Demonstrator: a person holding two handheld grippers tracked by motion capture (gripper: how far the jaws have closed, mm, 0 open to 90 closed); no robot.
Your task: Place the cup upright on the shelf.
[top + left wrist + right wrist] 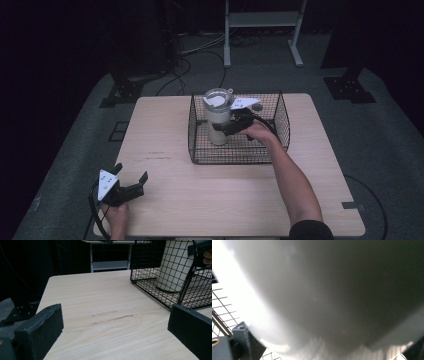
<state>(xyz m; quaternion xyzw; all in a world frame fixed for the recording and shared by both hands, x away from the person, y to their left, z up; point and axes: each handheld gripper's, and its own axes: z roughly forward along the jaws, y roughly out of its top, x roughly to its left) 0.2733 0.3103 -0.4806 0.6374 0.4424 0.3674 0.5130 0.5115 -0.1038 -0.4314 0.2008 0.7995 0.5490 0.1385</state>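
Note:
A tall cream tumbler point(218, 120) with a clear lid stands upright inside a black wire basket point(240, 156) at the table's far middle. My right gripper point(226, 128) reaches into the basket from the right and is shut on the tumbler's body about halfway up. In the right gripper view the tumbler wall point(332, 290) is pressed close between the jaws. My left gripper point(132, 173) rests open near the table's front left corner, holding nothing. In the left gripper view its jaws stand wide apart around bare wood point(115, 322), with the tumbler point(175, 265) and the basket point(150, 290) farther off.
The light wooden table point(200, 200) has faint dark scuffs point(112, 317) left of the basket. Beyond the far edge are a white metal frame point(262, 20), cables on the floor point(200, 50) and dark stand bases point(350, 87).

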